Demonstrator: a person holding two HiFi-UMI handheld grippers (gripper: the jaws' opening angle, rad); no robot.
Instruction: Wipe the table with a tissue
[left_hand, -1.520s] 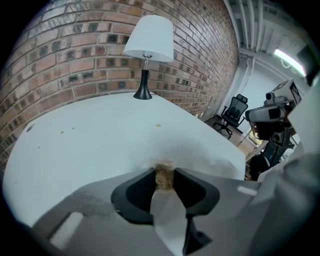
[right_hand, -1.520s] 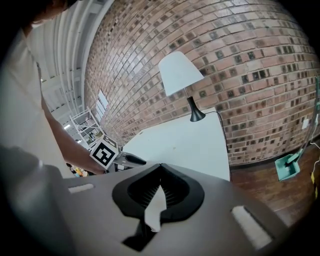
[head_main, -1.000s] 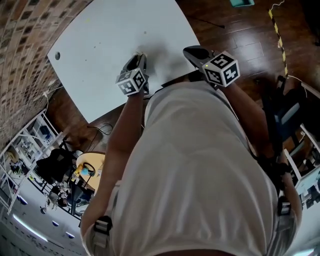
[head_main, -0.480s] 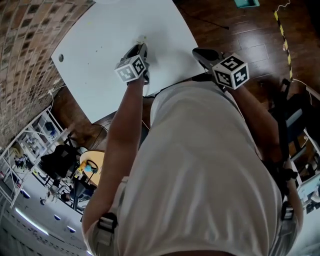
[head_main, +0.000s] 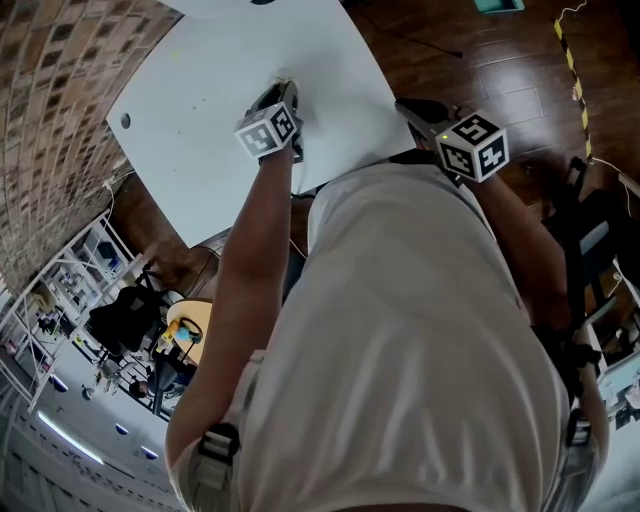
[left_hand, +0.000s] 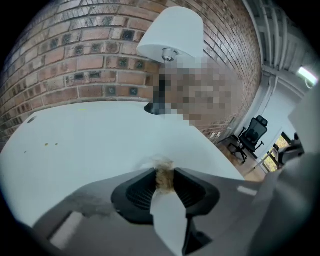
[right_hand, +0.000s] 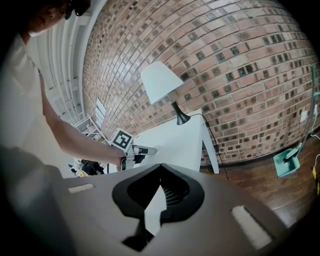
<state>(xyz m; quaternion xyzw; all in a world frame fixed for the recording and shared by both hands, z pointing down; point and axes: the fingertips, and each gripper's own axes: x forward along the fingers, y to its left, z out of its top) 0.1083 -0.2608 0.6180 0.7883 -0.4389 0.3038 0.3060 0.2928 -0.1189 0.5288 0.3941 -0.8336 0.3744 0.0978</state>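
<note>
Inspecting white rectangular table (head_main: 220, 90) beside brick wall (head_main: 50, 80), over dark wooden floor (head_main: 480, 70). Clamping crumpled brown-stained tissue (left_hand: 163, 179) in left gripper (left_hand: 163, 172), lengthwise along jaws, pointing forward onto tabletop. Holding right gripper (right_hand: 160, 165) with jaws together, empty.

No word, number or brand could be read; the left gripper (head_main: 285, 88) and right gripper (head_main: 404, 104) carried only square markers (head_main: 268, 131).

One white table (head_main: 230, 80), one tissue (left_hand: 163, 179), two grippers, left gripper (head_main: 285, 90) at eleven o'clock, right gripper (head_main: 407, 104) at one o'clock, one lamp (left_hand: 172, 32), one office chair (left_hand: 250, 137), one teal dustpan (right_hand: 286, 162)
</note>
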